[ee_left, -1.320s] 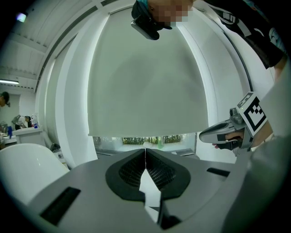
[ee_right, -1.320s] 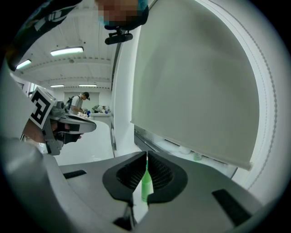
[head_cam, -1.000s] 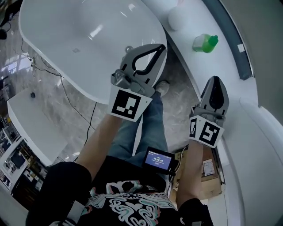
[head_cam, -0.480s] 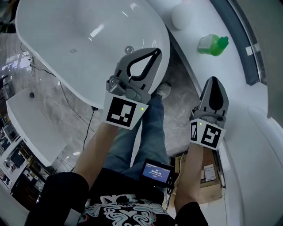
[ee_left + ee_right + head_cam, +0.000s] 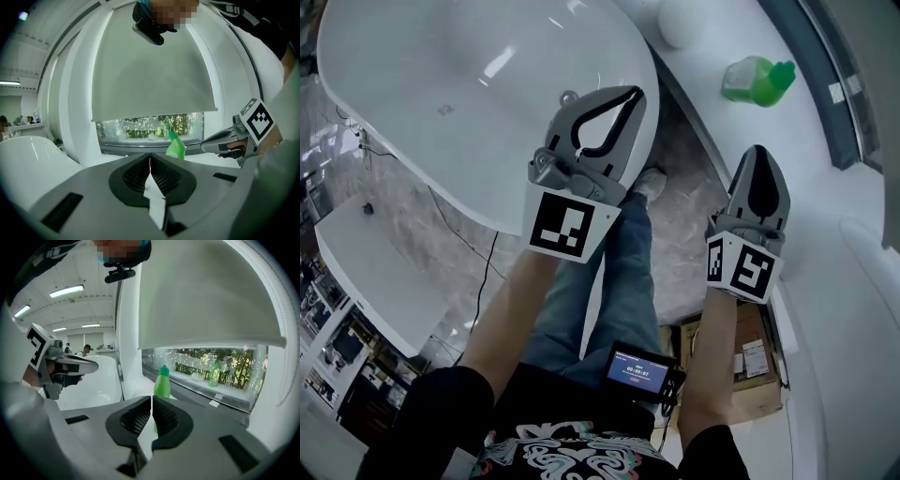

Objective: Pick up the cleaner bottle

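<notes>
The cleaner bottle is green with a green cap and stands on the white window ledge at the upper right of the head view. It also shows as the green bottle just beyond my right gripper's tips, and as the bottle ahead to the right of my left one. My right gripper is shut and empty, a short way short of the bottle. My left gripper is shut too, its tips touching, held over the bathtub rim with nothing in it.
A white bathtub fills the upper left. A white round object sits on the ledge left of the bottle. A cardboard box lies on the marble floor by the person's legs. A window runs behind the ledge.
Both grippers have sunk a little, still shut. The view has shifted, so the bottle sits slightly higher and further right in the head view.
</notes>
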Motion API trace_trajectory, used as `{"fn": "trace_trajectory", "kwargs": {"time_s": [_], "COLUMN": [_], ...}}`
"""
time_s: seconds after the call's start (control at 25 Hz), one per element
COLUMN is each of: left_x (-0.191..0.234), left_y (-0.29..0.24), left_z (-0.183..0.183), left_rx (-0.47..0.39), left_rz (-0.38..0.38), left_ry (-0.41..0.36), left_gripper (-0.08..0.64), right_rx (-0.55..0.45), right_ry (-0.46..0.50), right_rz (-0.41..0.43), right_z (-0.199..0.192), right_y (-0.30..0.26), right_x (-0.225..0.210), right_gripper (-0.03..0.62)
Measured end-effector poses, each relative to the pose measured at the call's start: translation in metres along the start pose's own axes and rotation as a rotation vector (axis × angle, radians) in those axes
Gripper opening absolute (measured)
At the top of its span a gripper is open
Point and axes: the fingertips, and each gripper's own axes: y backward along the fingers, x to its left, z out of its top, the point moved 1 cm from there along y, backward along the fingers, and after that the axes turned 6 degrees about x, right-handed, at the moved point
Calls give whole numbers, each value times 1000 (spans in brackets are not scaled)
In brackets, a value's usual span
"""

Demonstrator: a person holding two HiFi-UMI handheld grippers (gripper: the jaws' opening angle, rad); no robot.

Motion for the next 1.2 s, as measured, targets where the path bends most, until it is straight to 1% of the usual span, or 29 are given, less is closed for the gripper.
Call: {"fn": "trace_trajectory", "kwargs": {"time_s": [0.2,0.32,0.4,0.48,0.64,0.8,0.84,0.92,1.04,1.2], "left_x": [-5,-7,-7,-6,0,3,3,4,5,10], "left_y": [-14,-25,-33,-39,-51,-61,-64,-69,-76,-85], "left_z": [-9,-13,-14,-16,-18,-17,-17,-15,-16,-17], "left_rx": [16,14,10,9,10,18,16,10,6,-8], "left_rz": [-37,-54,-63,-71,-84,-106,-113,-128,-141,-147], "left_ry": [-9,2,0,-4,-9,-6,-4,-4,0,13], "left_gripper": [18,18,18,18,18,18,18,18,18,18], "right_rx": [12,-14,-8,7,-4,9,11,18,33,32], "right_ry": [-33,-58,-60,-68,-76,-87,-93,-114,-141,-141], "right_rz": [-36,-55,-65,-70,-76,-84,-84,-69,-44,-57], "right_z": [-10,-13,-15,-18,-15,-18,-19,-21,-29,-31], "right_y": [-6,-14,-22,-30,-41,-53,-55,-62,-71,-84], "right_x": [-6,-12,-14,-14,-17,-20,-21,-20,-16,-14], "right_gripper": [28,28,28,28,29,29,40,117,169,206]}}
